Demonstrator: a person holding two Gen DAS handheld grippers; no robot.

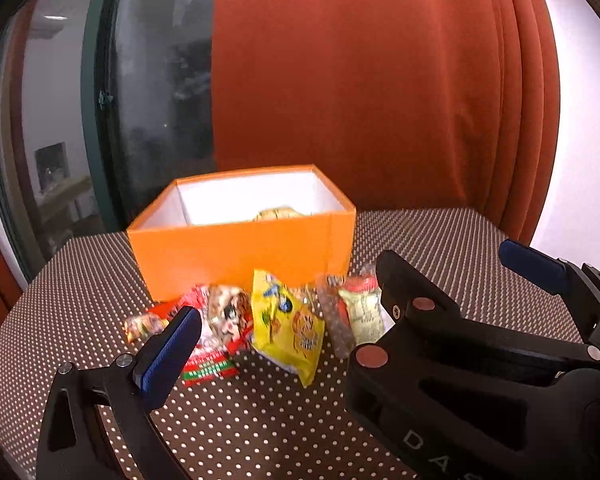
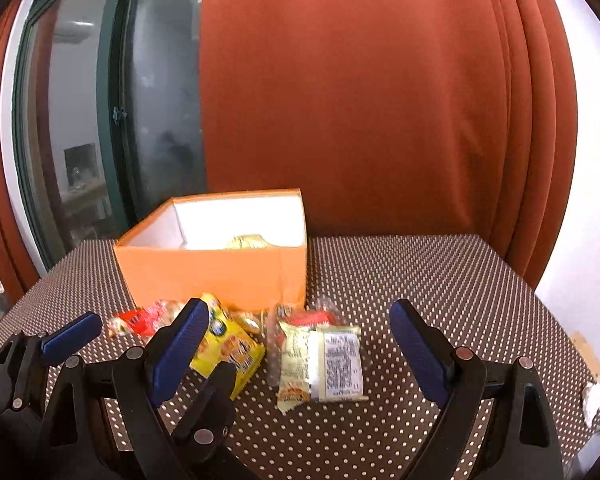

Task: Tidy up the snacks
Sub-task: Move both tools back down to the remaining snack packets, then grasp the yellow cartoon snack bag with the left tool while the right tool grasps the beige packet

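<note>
Here, the snack packets are lying in a loose row on the dotted tablecloth, just in front of the orange box: a yellow packet, a pale green packet and a red packet. One more packet is sitting inside the box. You are holding the right gripper with its jaws wide apart and empty, the pale green packet lying between them. The left gripper is also standing open, gripping nothing.

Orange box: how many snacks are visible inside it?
1: a gold-wrapped packet shows just above the front wall of the orange box; more may lie hidden behind it.
</note>
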